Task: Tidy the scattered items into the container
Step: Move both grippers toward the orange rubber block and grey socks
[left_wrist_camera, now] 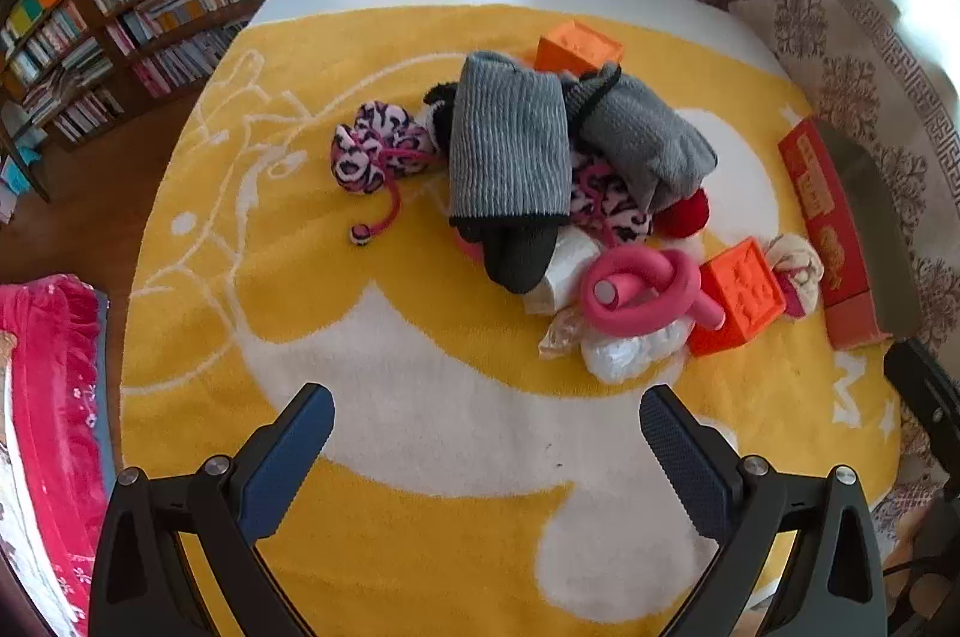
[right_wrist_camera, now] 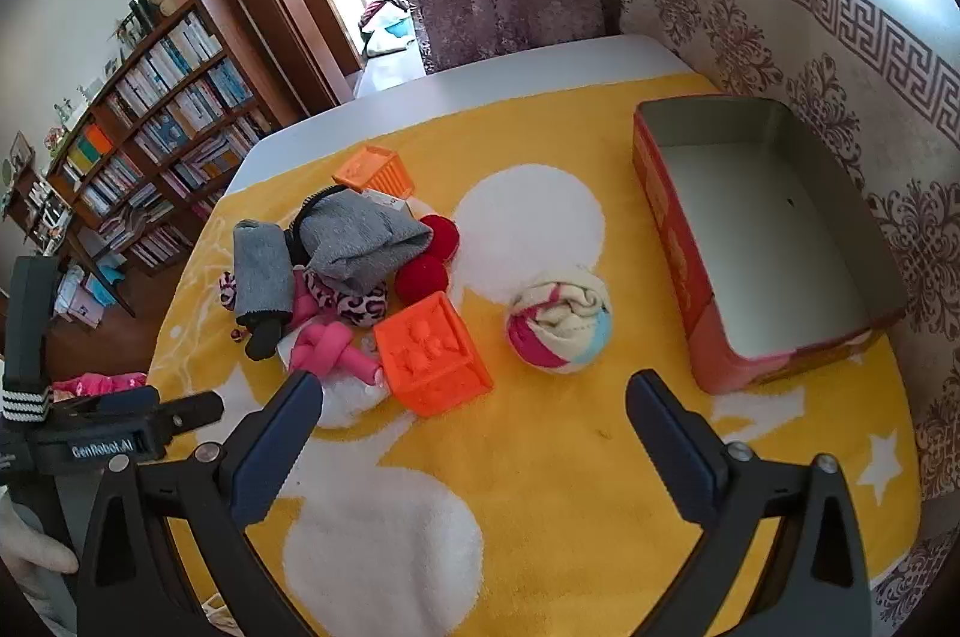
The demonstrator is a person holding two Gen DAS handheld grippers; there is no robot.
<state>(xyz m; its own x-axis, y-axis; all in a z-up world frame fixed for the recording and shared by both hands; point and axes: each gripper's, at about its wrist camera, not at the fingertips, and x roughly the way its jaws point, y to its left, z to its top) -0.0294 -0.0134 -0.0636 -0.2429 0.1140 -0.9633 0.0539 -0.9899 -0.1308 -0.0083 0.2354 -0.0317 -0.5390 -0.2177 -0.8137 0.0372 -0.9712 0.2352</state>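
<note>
Ahead of the right gripper (right_wrist_camera: 474,397), jaws spread wide and empty, the rolled sock ball (right_wrist_camera: 559,319) sits alone on the yellow towel (right_wrist_camera: 540,487), just beyond the fingertips and a little to the right of centre. Further right stands the red tin (right_wrist_camera: 672,241), lid off, its grey floor bare: nothing has gone in yet, so the tidy-up looks to be at its very start.

Over on the other side, the left gripper (left_wrist_camera: 486,415) hangs released too, nothing between its jaws, pointing steeply down at the worktop. Beyond it lies the heap: a striped grey sock (left_wrist_camera: 510,150), a plain grey sock (left_wrist_camera: 648,144), a leopard-print pouch (left_wrist_camera: 378,144), a pink foam twist (left_wrist_camera: 642,289), an orange block (left_wrist_camera: 741,298) and a second orange block (left_wrist_camera: 579,47) at the far end. The tin is at this gripper's far right, well apart from it.

The sock ball looks like the easy first pick for the right side: drop forward, straddle it, close gently since it is soft, then swing right and over the tin's near wall. Tangled socks in the pile may drag neighbours along.
</note>
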